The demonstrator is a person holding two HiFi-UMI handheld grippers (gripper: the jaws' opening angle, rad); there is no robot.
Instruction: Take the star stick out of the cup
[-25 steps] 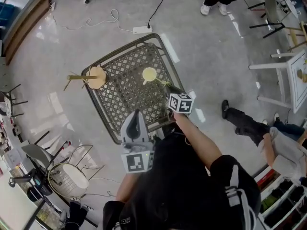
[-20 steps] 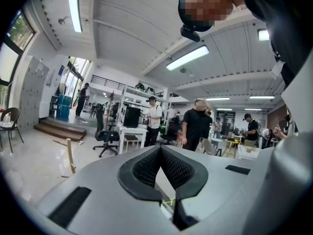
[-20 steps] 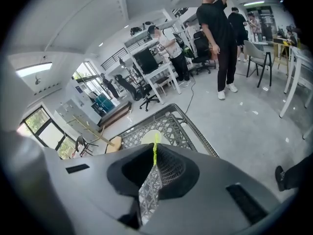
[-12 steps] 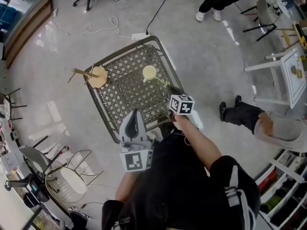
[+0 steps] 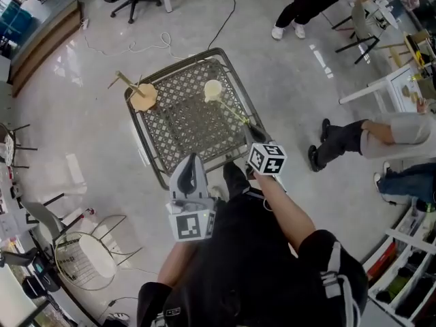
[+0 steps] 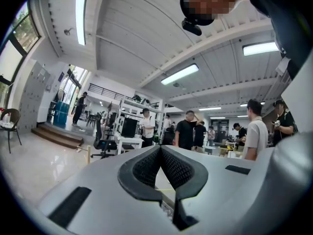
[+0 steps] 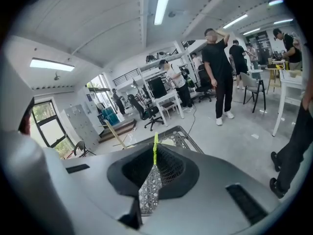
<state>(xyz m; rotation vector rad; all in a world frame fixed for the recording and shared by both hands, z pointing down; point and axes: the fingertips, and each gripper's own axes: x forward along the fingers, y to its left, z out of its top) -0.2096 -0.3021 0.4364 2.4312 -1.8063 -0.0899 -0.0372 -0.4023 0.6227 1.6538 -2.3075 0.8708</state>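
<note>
**Right gripper clamped on the stick, star end out of sight**

You cannot see the star itself. The star stick (image 5: 234,114) shows only as a thin yellow-green line, and its far end is lost at the rim of the cup (image 5: 212,90). From the head view you cannot tell whether that tip sits inside the cup or merely touches its edge. Your right gripper (image 5: 251,132) is clenched on the near end of the stick. In the right gripper view the two dark pads (image 7: 171,166) meet at their tips, with the stick pinched between them and a short length standing up past them. Your left gripper (image 5: 191,161) hangs by the near edge of the table (image 5: 178,125), well apart from the cup, its jaws pressed together with nothing between them (its own view looks out across the room, not at the table). Your torso (image 5: 252,264) covers the lower part of the head view.

The cup is pale yellow and round-mouthed, and it stands upright toward the far right part of the table. The table is dark metal, square with rounded corners, and its top is an open lattice through which the grey, glossy floor (image 5: 286,60) shows. At its far left corner sits a tan wooden disc (image 5: 142,96) with thin sticks jutting past the table's edge. The jaw pads are dark and finely ribbed, set in smooth grey shells. Each gripper carries a white cube (image 5: 267,159) with black square markers.
</note>
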